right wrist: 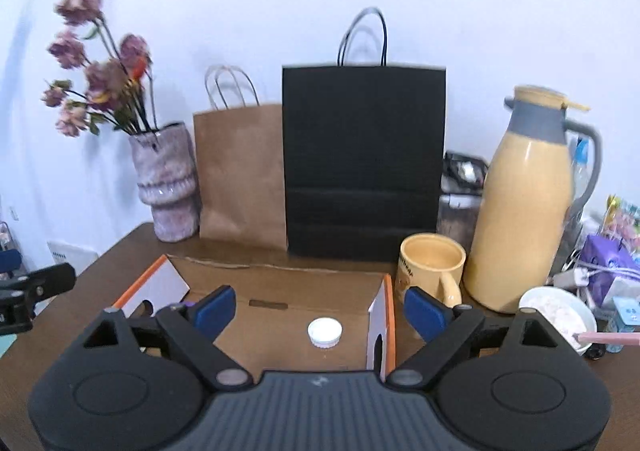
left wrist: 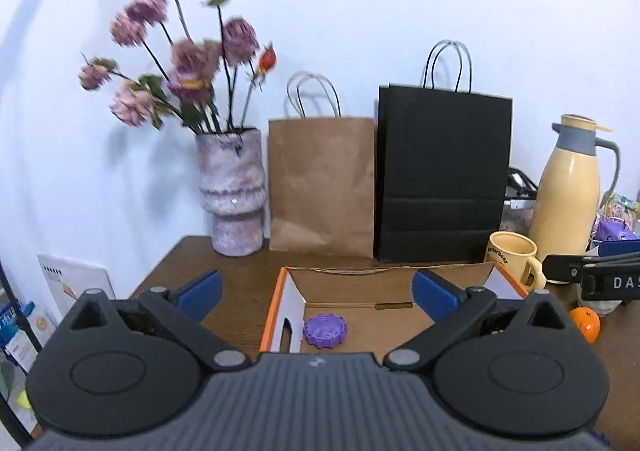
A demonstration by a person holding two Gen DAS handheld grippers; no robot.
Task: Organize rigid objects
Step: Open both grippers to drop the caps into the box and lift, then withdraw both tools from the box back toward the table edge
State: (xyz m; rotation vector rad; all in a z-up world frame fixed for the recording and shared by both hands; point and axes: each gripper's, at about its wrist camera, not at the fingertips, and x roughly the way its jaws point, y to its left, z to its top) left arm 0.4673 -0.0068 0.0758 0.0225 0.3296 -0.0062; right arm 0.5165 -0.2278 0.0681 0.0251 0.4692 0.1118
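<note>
An open cardboard box point(left wrist: 360, 283) with orange and white end flaps lies on the brown table; it also shows in the right wrist view point(right wrist: 280, 287). A purple ridged cap point(left wrist: 325, 330) lies inside at its left. A white cap point(right wrist: 325, 332) lies inside at its right. My left gripper point(left wrist: 318, 293) is open and empty above the box's left half. My right gripper point(right wrist: 320, 311) is open and empty above the box's right half. The right gripper's black arm point(left wrist: 592, 271) shows at the right edge of the left wrist view.
Behind the box stand a vase of flowers point(left wrist: 234, 187), a brown paper bag point(left wrist: 322, 183), a black paper bag point(left wrist: 442, 175), a yellow mug point(right wrist: 432, 267) and a yellow thermos point(right wrist: 528, 207). An orange ball point(left wrist: 585, 323) and a white bowl point(right wrist: 556, 311) sit at the right.
</note>
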